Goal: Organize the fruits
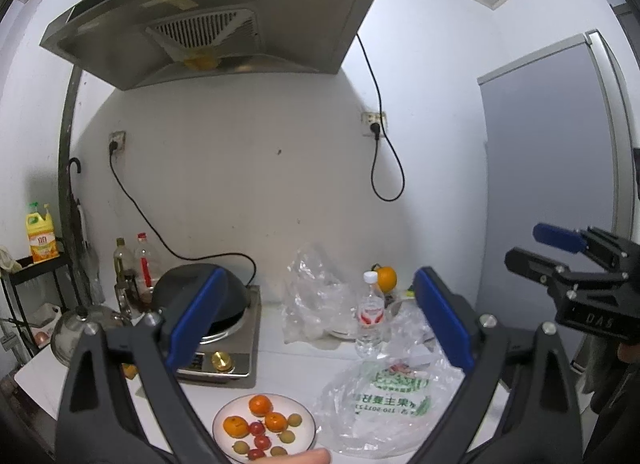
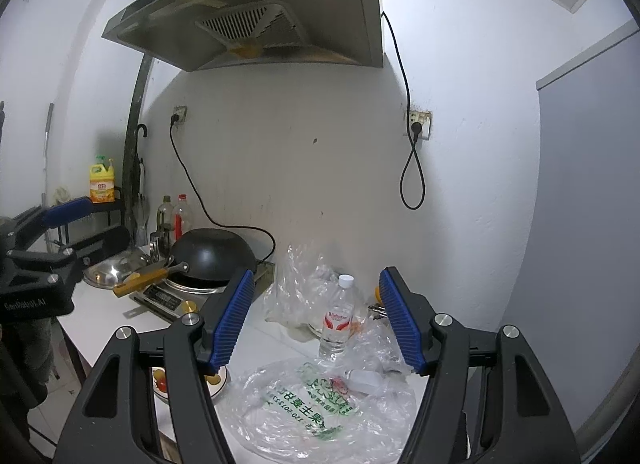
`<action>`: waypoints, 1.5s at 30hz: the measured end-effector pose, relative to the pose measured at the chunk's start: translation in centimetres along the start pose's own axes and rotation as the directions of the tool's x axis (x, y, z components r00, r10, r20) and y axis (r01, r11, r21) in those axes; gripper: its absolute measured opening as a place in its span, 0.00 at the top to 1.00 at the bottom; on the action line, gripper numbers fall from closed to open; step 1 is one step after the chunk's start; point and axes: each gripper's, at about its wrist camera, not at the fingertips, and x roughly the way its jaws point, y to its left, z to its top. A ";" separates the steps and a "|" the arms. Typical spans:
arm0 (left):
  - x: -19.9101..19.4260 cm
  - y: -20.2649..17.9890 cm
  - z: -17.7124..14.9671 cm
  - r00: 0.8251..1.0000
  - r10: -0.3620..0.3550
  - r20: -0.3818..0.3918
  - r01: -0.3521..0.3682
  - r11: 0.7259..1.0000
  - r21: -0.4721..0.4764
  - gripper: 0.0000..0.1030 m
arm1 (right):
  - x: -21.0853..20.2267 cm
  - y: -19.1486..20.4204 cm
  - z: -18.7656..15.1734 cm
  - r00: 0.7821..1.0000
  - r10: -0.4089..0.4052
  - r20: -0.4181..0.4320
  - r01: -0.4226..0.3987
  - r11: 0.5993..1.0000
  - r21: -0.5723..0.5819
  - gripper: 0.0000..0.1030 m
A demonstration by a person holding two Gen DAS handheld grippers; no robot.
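A white plate (image 1: 219,416) lies at the counter's front edge. It holds three small oranges (image 1: 261,405), red cherry tomatoes (image 1: 262,442) and several small yellow-green fruits (image 1: 295,420). A single orange (image 1: 387,279) sits at the back by the wall. My left gripper (image 1: 320,274) is open wide above the plate with nothing between its fingers. My right gripper (image 2: 317,274) is open over a printed plastic bag (image 2: 320,408) and also holds nothing. In the right wrist view its left finger hides most of the plate (image 2: 218,386). Each gripper appears in the other's view: the right gripper (image 1: 536,250), the left gripper (image 2: 108,218).
A water bottle (image 1: 370,316) and crumpled clear bags (image 1: 316,296) stand behind the printed bag (image 1: 384,400). On the left are a black wok (image 1: 204,296) on a cooker, a kettle (image 1: 76,328) and oil bottles (image 1: 124,264). A range hood (image 1: 216,16) hangs overhead. A person's fingertip (image 1: 304,457) shows by the plate.
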 end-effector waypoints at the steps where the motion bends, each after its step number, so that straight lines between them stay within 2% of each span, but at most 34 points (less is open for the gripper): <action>1: 0.3 0.0 0.0 1.000 0.002 -0.007 -0.002 1.000 0.004 0.07 | 0.2 0.0 -0.1 1.000 0.001 -0.004 -0.001 1.000 0.001 0.34; 8: 1.4 -0.3 -0.4 0.999 -0.004 -0.034 0.004 1.000 0.012 0.07 | 0.7 -0.5 -0.3 1.000 -0.001 -0.007 0.001 1.000 0.009 0.34; 45: 3.5 -1.3 -1.3 0.998 -0.017 -0.068 0.019 0.999 0.030 0.07 | 2.8 -1.0 -0.9 0.999 0.024 -0.037 -0.023 1.000 0.011 0.34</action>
